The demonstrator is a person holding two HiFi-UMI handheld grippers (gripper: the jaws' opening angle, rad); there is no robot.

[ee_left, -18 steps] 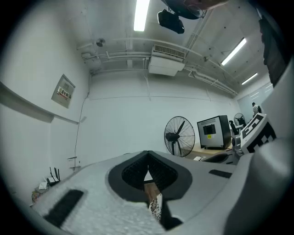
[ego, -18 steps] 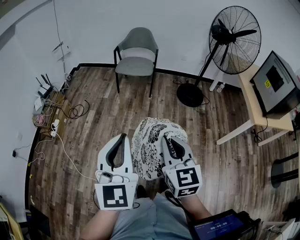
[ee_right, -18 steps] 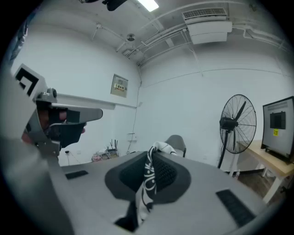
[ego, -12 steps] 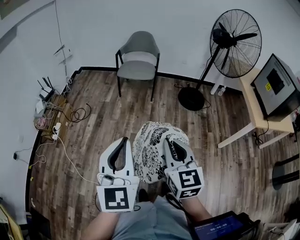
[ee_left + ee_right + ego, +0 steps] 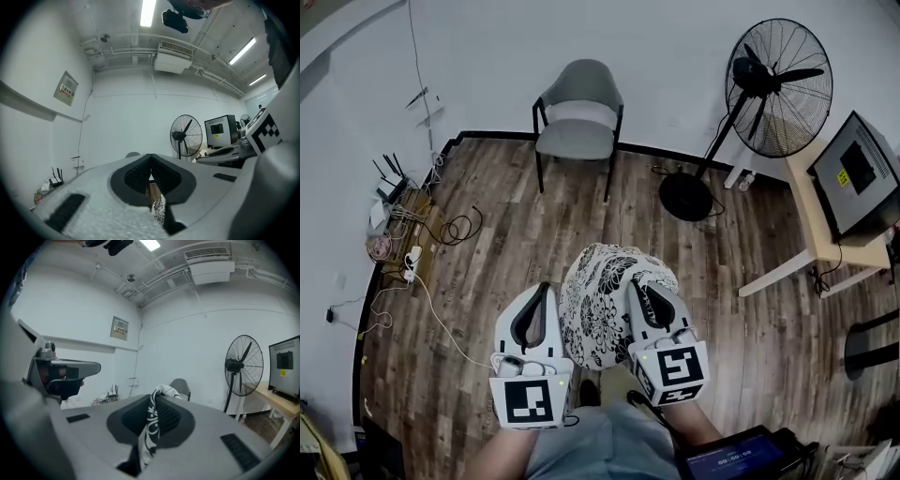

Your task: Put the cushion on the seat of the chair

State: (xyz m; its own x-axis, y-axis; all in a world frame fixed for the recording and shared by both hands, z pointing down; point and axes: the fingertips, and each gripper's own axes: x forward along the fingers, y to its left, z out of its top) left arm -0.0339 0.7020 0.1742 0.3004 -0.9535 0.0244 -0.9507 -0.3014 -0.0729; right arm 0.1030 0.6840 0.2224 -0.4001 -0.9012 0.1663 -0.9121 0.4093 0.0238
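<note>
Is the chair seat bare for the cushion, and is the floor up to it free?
Yes. The chair seat is bare. The wood floor between it and the held cushion is open. Crowded: cables at far left, fan base right of the seat.

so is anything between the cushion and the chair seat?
Nothing visible. Bare wood floor lies between the cushion and the chair seat; the fan base sits off right, cables off left.
</note>
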